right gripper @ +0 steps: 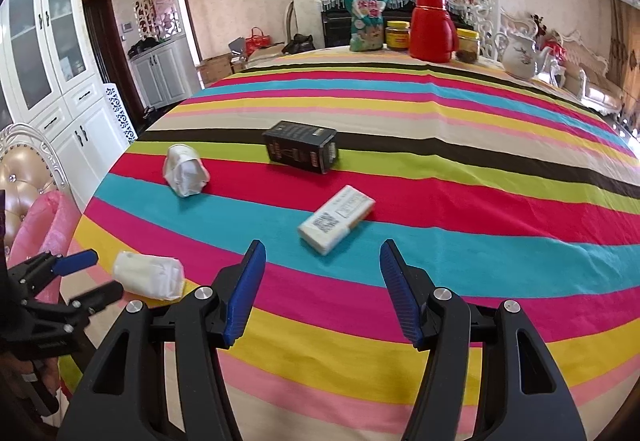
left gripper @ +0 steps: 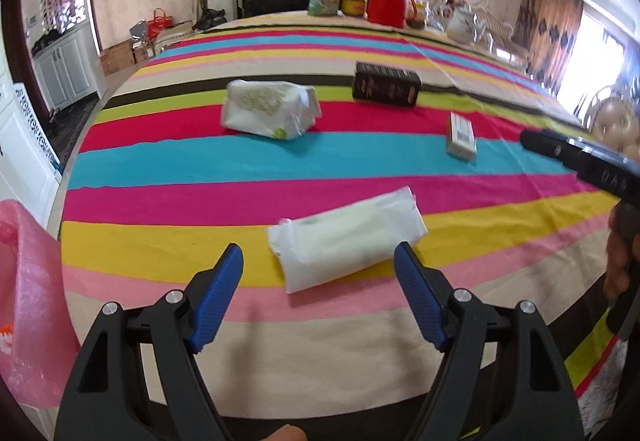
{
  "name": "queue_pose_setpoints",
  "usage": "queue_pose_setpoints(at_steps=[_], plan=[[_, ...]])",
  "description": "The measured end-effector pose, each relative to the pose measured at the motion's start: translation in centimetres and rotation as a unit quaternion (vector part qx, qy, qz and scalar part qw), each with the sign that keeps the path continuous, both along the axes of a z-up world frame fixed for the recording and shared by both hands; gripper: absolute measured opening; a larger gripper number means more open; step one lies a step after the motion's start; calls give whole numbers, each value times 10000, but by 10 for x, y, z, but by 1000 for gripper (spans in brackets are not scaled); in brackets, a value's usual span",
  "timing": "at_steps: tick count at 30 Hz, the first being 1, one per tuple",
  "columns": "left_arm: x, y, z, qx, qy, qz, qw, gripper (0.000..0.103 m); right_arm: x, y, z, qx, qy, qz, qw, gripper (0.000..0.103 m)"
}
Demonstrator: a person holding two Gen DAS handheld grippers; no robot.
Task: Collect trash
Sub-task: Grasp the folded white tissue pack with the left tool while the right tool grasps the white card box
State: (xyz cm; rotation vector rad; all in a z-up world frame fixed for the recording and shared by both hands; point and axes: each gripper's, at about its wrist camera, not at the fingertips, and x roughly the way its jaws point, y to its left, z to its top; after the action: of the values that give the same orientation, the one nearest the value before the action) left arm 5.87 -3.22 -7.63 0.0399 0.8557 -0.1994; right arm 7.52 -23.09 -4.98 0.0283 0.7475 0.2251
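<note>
**Closing in on four pieces of trash, both tongs empty**

Scanning left to right: pink bag [left gripper: 28,281] hangs off the table's left edge, likely the bin for this job. Left gripper [left gripper: 319,261] has jaws wide, nothing between them. Flat white wrapper [left gripper: 346,237] lies on the yellow stripe just ahead of it, a bit toward the right finger, long axis slanted from near-left up to far-right, so roughly across the jaw gap. Judgement: the jaws would need a roll to pinch its short side. In the right wrist view the same wrapper sits right at the left tips, well apart from the right tool.

Further back: crumpled white packet [left gripper: 270,109] on the red stripe, then black box [left gripper: 386,84] beside the dark stripe.

Right gripper [right gripper: 322,255] has jaws moderately wide, empty. Small white carton [right gripper: 337,219] lies just beyond and between its fingers, long axis running near-left to far-right, diagonal to the gap. Right hand is clearly nearer this one.

Striped tablecloth [right gripper: 480,241] covers the table; red thermos [right gripper: 432,27] and jars at the far end are probably not trash.
</note>
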Motion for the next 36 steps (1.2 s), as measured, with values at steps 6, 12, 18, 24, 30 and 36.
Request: queue_pose_setpoints(at_steps=[6, 12, 18, 24, 30, 36], plan=[[16, -11, -8, 230, 122, -73, 9996, 75, 5, -10, -5, 40, 55, -82, 9999, 58], [44, -15, -13, 241, 271, -62, 9993, 56, 15, -15, -9, 49, 122, -152, 9998, 58], [64, -17, -12, 157, 279, -111, 9994, 52, 27, -14, -14, 9, 192, -195, 9996, 58], [79, -23, -10, 110, 254, -267, 9993, 41, 44, -7, -21, -61, 286, -218, 9993, 58], [88, -27, -9, 21, 230, -417, 9989, 26, 60, 4, -29, -133, 408, -213, 9989, 58], [95, -28, -7, -75, 197, -489, 9986, 35, 74, 17, -37, -170, 530, -235, 9982, 58]])
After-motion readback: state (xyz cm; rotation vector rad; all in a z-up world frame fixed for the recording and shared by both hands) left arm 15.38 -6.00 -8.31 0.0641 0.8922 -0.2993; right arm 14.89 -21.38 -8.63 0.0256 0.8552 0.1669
